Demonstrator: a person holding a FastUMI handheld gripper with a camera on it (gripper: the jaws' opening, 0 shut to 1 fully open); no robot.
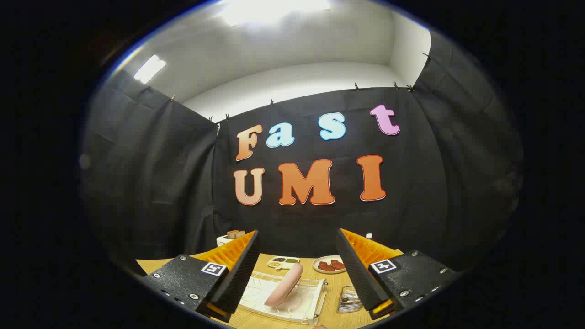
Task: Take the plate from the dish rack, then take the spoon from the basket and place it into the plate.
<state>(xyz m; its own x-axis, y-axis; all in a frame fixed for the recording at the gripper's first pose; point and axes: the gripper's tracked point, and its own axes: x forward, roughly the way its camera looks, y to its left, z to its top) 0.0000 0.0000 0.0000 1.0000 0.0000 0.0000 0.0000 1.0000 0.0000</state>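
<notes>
Looking down past my fingers, I see the pink plate [284, 284] standing on edge in the white dish rack [315, 304] on the counter [331, 285], between and just ahead of the tongs [297, 269], its edge-line leaning up and away to the right. The tongs stand wide, gripping nothing. The wire basket [348, 299] sits just right of the rack, by the right finger, so I judge the plate wants a straight dip forward.

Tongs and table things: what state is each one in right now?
Tongs: open, holding nothing.
Pink plate: standing on edge in the dish rack.
Small wire basket: beside the rack, contents unclear.
Round dish: holds reddish pieces.
Divided tray: compartments filled.
</notes>
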